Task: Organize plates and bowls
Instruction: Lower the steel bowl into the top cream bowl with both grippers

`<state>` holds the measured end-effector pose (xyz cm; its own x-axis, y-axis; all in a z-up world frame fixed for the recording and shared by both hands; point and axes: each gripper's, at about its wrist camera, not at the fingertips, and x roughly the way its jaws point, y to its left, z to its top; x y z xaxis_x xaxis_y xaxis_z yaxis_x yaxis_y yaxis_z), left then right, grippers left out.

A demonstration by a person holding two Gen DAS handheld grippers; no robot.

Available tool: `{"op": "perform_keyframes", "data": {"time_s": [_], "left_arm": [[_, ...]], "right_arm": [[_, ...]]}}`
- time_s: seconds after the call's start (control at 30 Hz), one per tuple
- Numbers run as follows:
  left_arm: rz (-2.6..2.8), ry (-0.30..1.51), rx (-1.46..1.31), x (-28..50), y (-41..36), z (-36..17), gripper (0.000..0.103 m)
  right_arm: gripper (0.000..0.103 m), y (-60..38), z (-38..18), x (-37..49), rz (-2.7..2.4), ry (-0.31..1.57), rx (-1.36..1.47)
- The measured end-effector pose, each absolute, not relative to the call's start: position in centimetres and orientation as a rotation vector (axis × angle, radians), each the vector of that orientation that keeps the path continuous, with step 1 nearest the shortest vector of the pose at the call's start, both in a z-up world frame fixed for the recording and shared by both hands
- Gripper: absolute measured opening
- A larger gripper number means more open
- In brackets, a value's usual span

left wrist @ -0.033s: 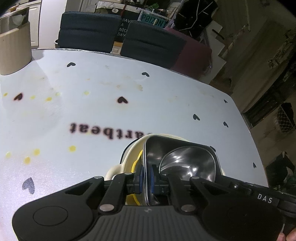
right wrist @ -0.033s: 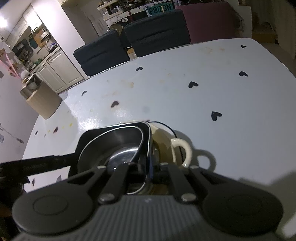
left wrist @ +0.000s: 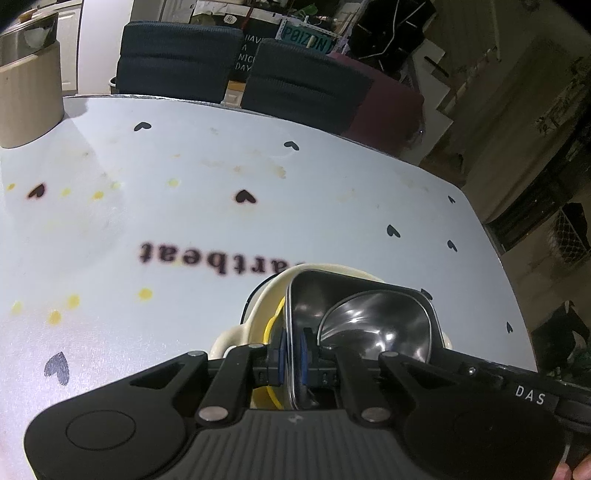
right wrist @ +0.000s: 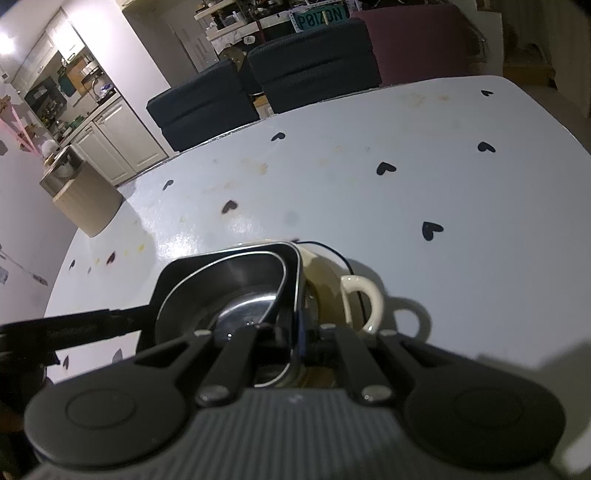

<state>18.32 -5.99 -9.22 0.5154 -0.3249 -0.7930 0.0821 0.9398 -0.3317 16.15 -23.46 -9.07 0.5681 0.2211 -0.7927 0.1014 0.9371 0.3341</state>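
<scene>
Right now both grippers are clamped on the same stack: the left hand-held gripper (left wrist: 293, 356) has its blue pads pinching the thin rim of the shiny rounded-square stainless steel tray (left wrist: 314, 295), and the right hand-held gripper (right wrist: 295, 339) is pinched shut on the opposite rim of that same tray (right wrist: 236, 273). Nested inside the tray sits a smaller polished steel bowl (left wrist: 376, 325), and the tray itself rests in or on a cream ceramic dish with loop handles (right wrist: 364, 299); whether it is fully seated I cannot tell. A yellow edge (left wrist: 271, 325) shows between tray and cream dish on the left side, item unclear. The stack sits on the pale glossy tabletop with black heart prints (right wrist: 406, 206), near the front edge, directly ahead of both grippers and touching both. The grippers face each other across the tray, so its gripped axis runs left to right between them; neither hand is nearer. Judgement: any lift needs both sides rising together or the tray tips and the inner bowl slides. Readable writing: "artbeat" upside down on the tabletop (left wrist: 218, 258), "DAS" on the opposite gripper's body (left wrist: 530, 395), a teal "P0IZON" plate (right wrist: 319, 16) behind the dark chairs, and a sign reading "HAV / A / NIC / DAY" (left wrist: 245, 51), cut off. A beige bin (left wrist: 27, 92) stands at the far left corner, well apart.
</scene>
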Motion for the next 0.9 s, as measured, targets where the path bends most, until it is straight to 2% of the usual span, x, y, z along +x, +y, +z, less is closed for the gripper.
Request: {"op": "perform_keyframes", "data": {"time_s": [0.6, 0.9], "left_arm": [[-0.251, 1.012, -0.259, 18.39, -6.08, -9.42, 0.008], [-0.257, 1.032, -0.256, 18.27, -5.86, -9.45, 0.01]], "right_arm": [[0.005, -23.42, -9.07, 16.27, 0.073, 0.972, 0.368], [0.01, -23.57, -8.74, 16.38, 0.085, 0.976, 0.375]]}}
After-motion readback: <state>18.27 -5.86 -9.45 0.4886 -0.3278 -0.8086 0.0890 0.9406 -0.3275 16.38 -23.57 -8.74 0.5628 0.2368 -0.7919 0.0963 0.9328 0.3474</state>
